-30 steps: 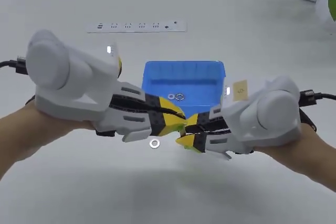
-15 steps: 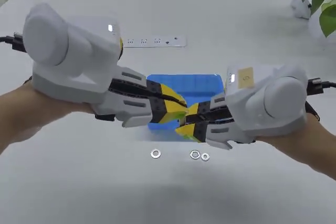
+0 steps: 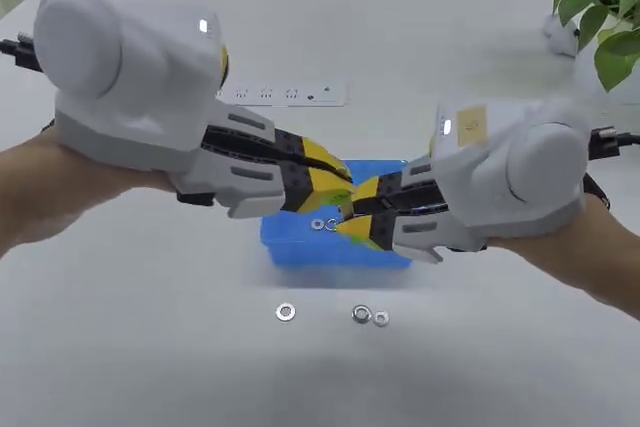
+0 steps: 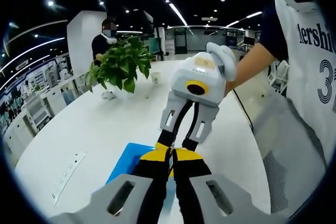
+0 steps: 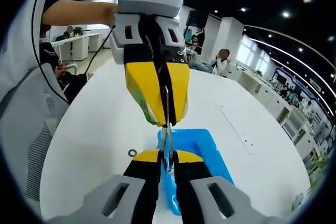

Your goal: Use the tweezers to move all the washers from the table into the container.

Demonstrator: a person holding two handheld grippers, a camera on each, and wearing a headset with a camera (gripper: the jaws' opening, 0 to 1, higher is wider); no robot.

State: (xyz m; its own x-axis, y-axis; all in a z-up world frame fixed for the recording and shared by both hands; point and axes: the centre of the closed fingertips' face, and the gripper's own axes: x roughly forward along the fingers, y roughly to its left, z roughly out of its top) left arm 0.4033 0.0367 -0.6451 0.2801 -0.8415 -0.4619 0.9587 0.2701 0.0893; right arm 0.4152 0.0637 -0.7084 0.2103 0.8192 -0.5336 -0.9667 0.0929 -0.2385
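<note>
Now the left gripper (image 3: 342, 190) and right gripper (image 3: 345, 225) meet above the blue plastic container (image 3: 300, 247), fingers of both clenched, apparently on the thin metal tweezers (image 5: 166, 135). Three silver washers (image 3: 361, 314) lie on the white worktop (image 3: 150, 347), near side. Either grip slackening could drop the tweezers.
</note>
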